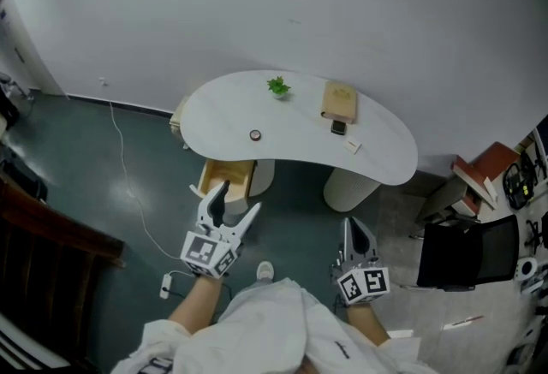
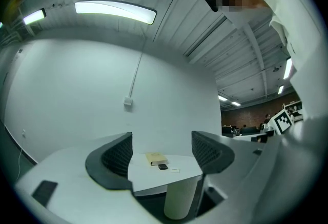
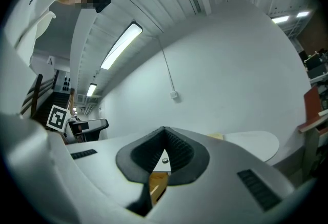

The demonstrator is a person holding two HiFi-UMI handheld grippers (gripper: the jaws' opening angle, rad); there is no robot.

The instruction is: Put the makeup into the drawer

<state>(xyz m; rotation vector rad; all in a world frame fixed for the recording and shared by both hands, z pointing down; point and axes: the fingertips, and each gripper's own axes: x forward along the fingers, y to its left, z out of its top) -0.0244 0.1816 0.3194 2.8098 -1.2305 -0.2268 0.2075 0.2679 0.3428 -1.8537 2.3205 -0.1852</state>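
The makeup, a single small round pot with a dark rim, lies on the white table, near its front edge and left of its middle. The table top is smooth and kidney-shaped and rests on two pale round legs. One drawer of light wood stands pulled out under the table's left front, open and apart from the makeup above it.

There are four other things on the table: a little green plant near its back edge, a flat tan box to the right of the plant, a small dark block touching the box's near end, and a white slip just beside the block.

The head view alone takes in the whole table, with both tongs held low in front of it. The left gripper hangs before the drawer, its ribbed dark jaws spread wide with nothing between them; its own view looks across the table's right end and frames the box, block and slip far off, but not the makeup. The right gripper is in front of the table's right leg, jaw tips pressed together and empty. Only its own view catches the makeup and a corner of the drawer, through the narrow gap below the tips.
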